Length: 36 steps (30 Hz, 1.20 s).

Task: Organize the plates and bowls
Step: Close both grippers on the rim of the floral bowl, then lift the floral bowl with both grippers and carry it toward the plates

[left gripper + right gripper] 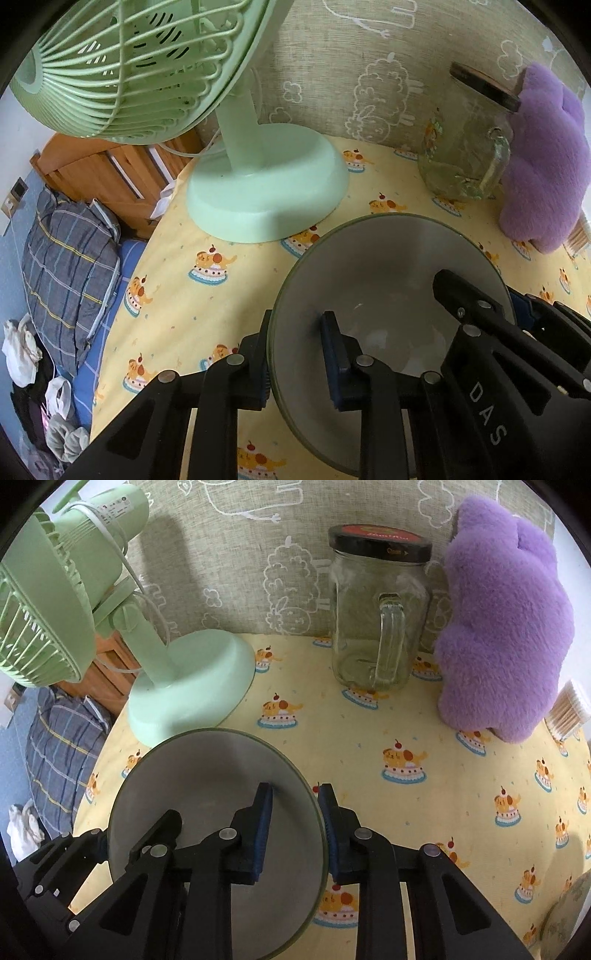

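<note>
The pale grey bowl [388,280] with its thin dark green rim sits upright on the cake-print cloth right below me, its left rim between my left gripper's [295,363] pads and its right rim between my right gripper's [293,834].

A home bedroom is showing here: a checked pillow [70,258] is lying on a blue-sheeted bed [110,306] at nine o'clock, beside a cartoon-print tabletop [369,746] carrying a green desk fan [236,155] and purple plush toy [502,627].

"DAS" on right gripper [484,314] arm.
</note>
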Tool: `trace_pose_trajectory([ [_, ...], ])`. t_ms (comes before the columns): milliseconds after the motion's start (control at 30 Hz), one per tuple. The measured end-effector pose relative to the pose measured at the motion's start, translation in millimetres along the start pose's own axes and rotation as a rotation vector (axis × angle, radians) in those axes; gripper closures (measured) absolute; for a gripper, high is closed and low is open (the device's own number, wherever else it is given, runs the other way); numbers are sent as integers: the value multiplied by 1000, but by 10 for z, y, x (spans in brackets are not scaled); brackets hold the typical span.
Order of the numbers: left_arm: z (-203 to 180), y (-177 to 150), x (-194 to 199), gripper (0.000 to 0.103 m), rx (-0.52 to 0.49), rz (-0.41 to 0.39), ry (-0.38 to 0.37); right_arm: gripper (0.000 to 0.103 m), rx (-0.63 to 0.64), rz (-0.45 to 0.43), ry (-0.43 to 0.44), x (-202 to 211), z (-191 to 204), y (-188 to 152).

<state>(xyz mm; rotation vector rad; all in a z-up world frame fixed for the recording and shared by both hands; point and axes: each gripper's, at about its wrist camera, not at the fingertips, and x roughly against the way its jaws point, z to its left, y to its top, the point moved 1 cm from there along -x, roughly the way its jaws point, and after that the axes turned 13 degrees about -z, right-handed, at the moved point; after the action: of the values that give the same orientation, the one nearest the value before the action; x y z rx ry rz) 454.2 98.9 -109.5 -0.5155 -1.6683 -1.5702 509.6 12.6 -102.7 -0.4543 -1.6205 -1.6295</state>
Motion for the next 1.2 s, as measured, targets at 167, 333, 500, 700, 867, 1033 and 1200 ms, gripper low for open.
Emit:
trace_pose_trajectory([
  [167, -45, -48, 117, 81, -10, 6, -14, 74, 0, 3, -10, 141, -32, -48],
  [333, -84, -76, 308, 81, -25, -4, -24, 74, -7, 0, -19, 359, -68, -103],
  [500, -92, -102, 563, 81, -31, -18, -32, 74, -18, -17, -25, 634, -84, -131],
  [700, -90, -127, 945, 81, -33, -48, -50, 74, -30, -43, -38, 1013, -85, -145],
  [867, -75, -184, 1227, 78, -30, -57, -80, 74, -30, -63, -56, 1386, -62, -184],
  [1033, -82, -291, 1531, 78, -64, -79, -94, 74, -59, -75, -68, 1726, -63, -341],
  [1200, -10, -464, 1767, 78, -67, -80, -124, 74, -55, -93, -88, 2034, -3, -524],
])
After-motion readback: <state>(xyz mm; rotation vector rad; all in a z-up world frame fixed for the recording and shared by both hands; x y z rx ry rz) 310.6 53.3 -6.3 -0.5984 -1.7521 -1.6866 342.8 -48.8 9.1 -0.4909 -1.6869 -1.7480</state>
